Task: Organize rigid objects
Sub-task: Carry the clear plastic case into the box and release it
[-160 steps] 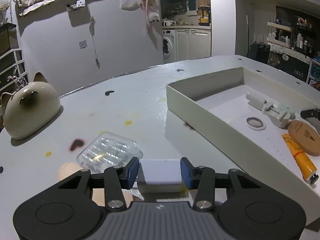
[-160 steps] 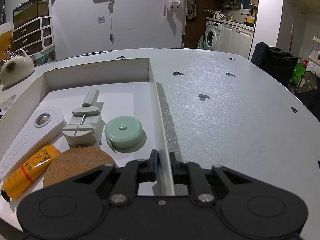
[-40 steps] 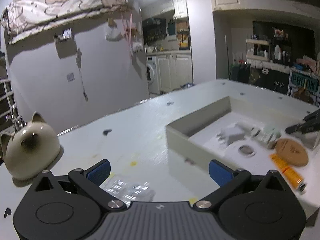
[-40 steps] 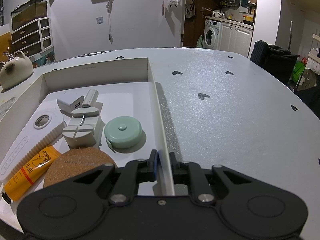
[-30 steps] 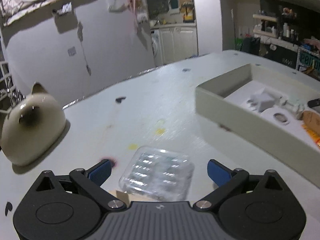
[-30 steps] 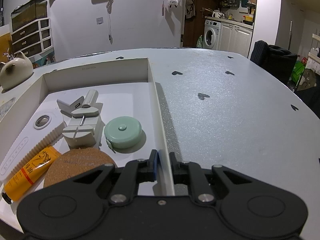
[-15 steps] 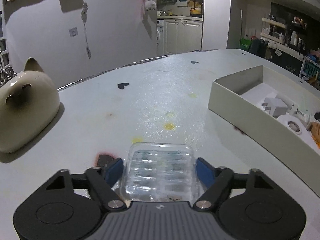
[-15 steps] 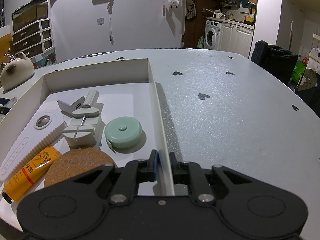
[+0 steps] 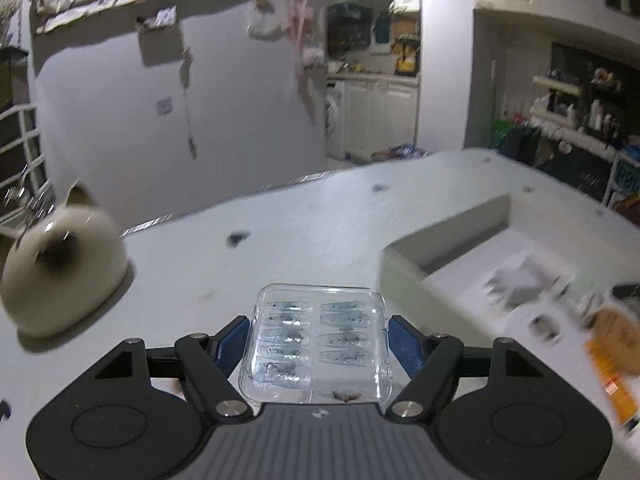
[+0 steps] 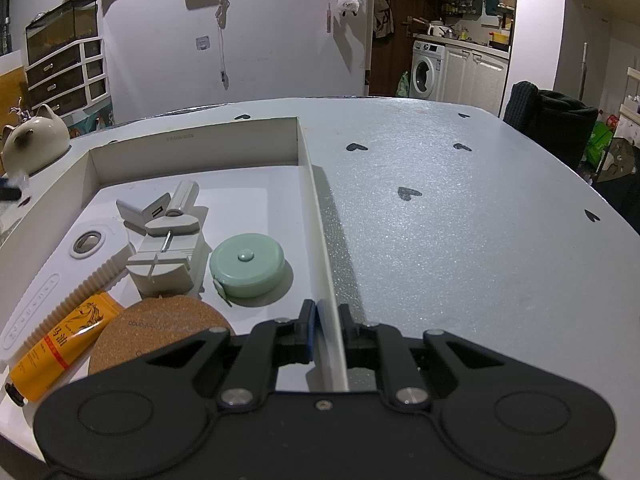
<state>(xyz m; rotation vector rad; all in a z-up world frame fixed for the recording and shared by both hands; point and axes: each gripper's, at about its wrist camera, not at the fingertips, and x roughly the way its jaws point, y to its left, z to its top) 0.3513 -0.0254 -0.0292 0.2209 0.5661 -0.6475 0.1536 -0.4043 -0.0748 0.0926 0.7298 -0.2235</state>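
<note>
So in our left tongs (image 9: 318, 338) we've got the clear case (image 9: 318, 340) of press-on nails, blue pads pinching it from both sides, and it looks lifted off the surface (image 9: 280, 248) with the view pretty smeared. The cat pot (image 9: 60, 264) sits off to the left of it, and the box (image 9: 404, 276) is over on the right, its contents too blurry from this side to pick apart. Our right tongs (image 10: 326, 322) are nearly pressed together, clamped on the box's right wall (image 10: 320, 216) near the front corner. From that camera the inside is sharp: a green tape measure (image 10: 247, 264) close to that wall, a grey tool (image 10: 168, 252) next to it with a white plug (image 10: 142, 210) just behind, a cork coaster (image 10: 160, 328) at the front, an orange tube (image 10: 60, 348) lying beside the coaster, and a long white remote-looking thing (image 10: 48, 280) along the left wall. The surface to the right of the box has little black hearts (image 10: 408, 193) on it.
</note>
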